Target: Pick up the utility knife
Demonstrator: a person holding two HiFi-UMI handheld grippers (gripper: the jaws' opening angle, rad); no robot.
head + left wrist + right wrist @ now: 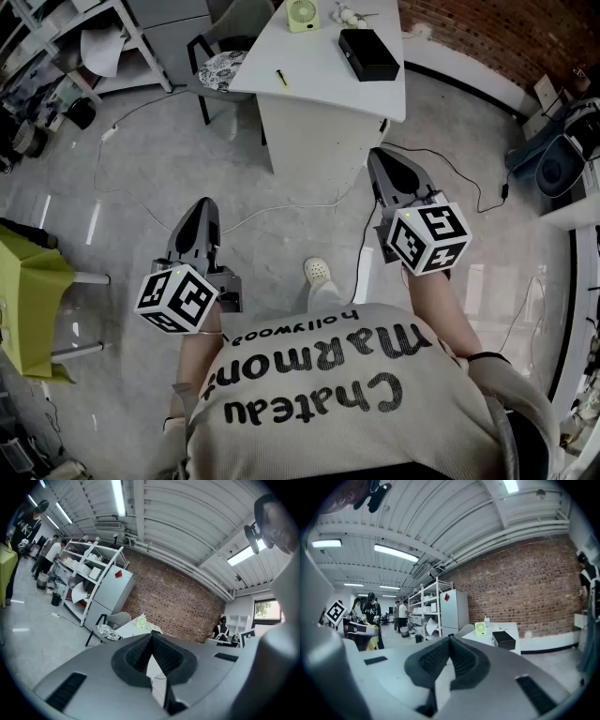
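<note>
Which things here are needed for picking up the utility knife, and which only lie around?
For the job: utility knife (the small yellow tool, probably) on the white table; left gripper and right gripper, both shut and empty.
Just lying about: green fan; black box; chair.

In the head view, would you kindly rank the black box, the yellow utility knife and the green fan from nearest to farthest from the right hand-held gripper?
Measured from the right hand-held gripper:
1. black box, on the right side of the table, just ahead.
2. utility knife, near the table's left edge.
3. green fan, at the table's far end.
</note>
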